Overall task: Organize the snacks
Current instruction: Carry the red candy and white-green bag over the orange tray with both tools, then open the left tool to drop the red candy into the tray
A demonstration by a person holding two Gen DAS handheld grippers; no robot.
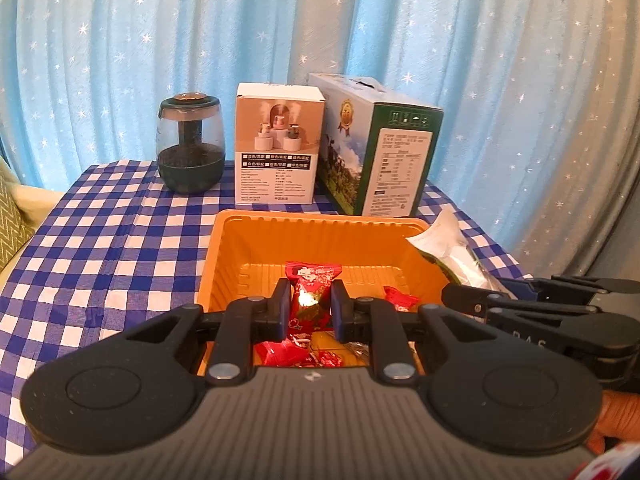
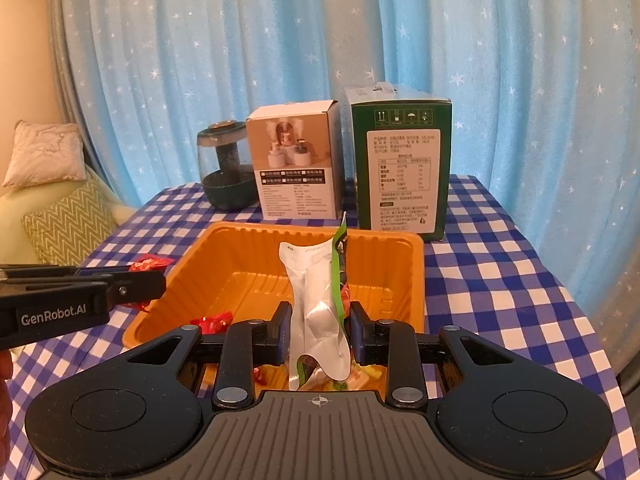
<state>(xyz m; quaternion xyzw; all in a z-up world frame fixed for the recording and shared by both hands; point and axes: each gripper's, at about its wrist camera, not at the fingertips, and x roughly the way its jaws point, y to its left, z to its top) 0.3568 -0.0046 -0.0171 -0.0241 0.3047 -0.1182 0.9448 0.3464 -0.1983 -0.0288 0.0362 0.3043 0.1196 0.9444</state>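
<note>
Snacks are clamped over the orange plastic tray (image 1: pixel 224 256): a red foil candy packet (image 1: pixel 310 292) in the left gripper (image 1: pixel 310 312), a floppy white-and-green pouch (image 2: pixel 320 312) in the right gripper (image 2: pixel 320 334), which might be dropped past the tray's rim.

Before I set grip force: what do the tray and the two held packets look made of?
Tray: thin moulded plastic, orange, semi-gloss, with ribbed walls. Red packet in the left gripper: shiny foil-like film with a bright glare spot. White packet in the right gripper: silvery plastic or foil film, creased and curling.
</note>
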